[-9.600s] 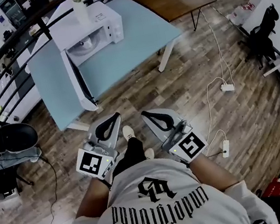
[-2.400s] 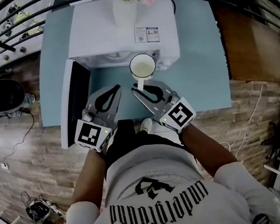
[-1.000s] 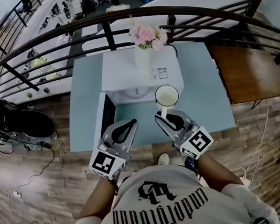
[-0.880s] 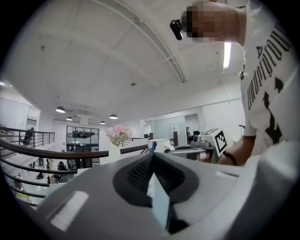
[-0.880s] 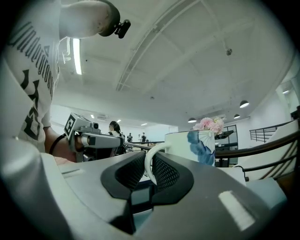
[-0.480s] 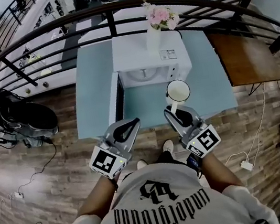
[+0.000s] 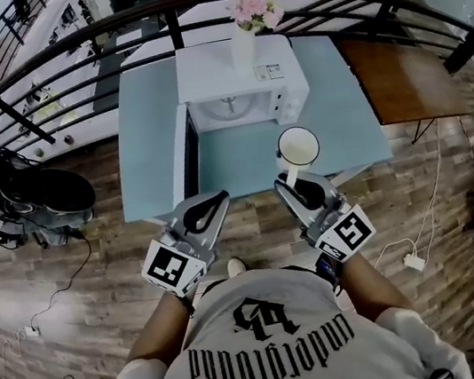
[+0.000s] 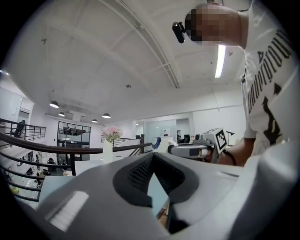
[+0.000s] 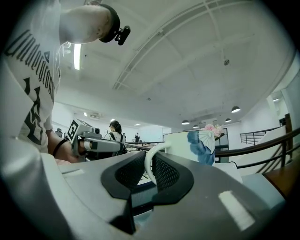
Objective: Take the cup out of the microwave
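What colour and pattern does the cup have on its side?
The cup is white with a blue fan-like print, clearest in the right gripper view.

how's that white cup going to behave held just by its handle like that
The cup looks like stiff glazed ceramic, so it is probably fairly heavy, slippery and breakable if dropped. The right gripper pinches only the thin handle, with the body out past the jaws, so it may twist or sag in the grip.

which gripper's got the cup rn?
The right gripper: its jaws clamp the handle of the white cup. The left gripper has its jaws together on nothing.
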A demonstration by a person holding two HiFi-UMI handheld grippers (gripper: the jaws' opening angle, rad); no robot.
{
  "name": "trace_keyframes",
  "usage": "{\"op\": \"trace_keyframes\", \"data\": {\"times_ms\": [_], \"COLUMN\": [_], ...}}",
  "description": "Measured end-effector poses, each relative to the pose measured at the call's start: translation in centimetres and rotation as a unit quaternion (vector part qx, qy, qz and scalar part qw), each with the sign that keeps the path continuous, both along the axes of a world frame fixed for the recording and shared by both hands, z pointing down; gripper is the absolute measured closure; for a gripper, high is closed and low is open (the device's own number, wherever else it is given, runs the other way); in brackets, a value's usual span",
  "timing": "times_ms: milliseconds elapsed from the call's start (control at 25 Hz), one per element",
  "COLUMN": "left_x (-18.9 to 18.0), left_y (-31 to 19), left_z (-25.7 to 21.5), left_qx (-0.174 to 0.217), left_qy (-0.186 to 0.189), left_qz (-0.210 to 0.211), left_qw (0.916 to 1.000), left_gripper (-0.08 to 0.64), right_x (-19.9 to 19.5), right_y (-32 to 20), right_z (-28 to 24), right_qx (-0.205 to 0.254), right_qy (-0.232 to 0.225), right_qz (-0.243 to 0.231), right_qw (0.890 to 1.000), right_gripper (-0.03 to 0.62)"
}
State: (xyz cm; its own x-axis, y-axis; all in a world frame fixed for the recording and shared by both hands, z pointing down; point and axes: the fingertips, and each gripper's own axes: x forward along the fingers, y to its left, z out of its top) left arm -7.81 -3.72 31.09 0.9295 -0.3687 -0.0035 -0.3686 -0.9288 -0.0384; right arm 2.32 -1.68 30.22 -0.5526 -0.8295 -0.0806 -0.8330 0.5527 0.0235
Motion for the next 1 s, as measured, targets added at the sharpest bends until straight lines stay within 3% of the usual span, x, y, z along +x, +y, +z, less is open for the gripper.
{"op": "trace_keyframes", "data": {"times_ms": [200,600,1000], "left_x": [2.7,9.0,10.8], "left_y": [2.5,12.2,17.1], "left_z": [-0.4,1.6,1.9], "left_qx": [0.001,-0.002,-0.005], "left_qy": [0.007,-0.007,-0.015], "left_qz": [-0.011,-0.036,-0.074], "left_qw": [0.9999,0.9993,0.9971], "left_gripper": [0.509,0.509,0.51], "right_x": [2.5,8.7,13.0], "right_y": [2.7,11.8,18.0], "right_z": [-0.6,1.9,3.2], "right_qx": [0.006,-0.017,-0.032], "right_qy": [-0.001,0.0,-0.002], "right_qz": [-0.017,-0.046,-0.06], "right_qw": [1.0,0.999,0.998], "right_gripper": [0.543,0.543,0.543]}}
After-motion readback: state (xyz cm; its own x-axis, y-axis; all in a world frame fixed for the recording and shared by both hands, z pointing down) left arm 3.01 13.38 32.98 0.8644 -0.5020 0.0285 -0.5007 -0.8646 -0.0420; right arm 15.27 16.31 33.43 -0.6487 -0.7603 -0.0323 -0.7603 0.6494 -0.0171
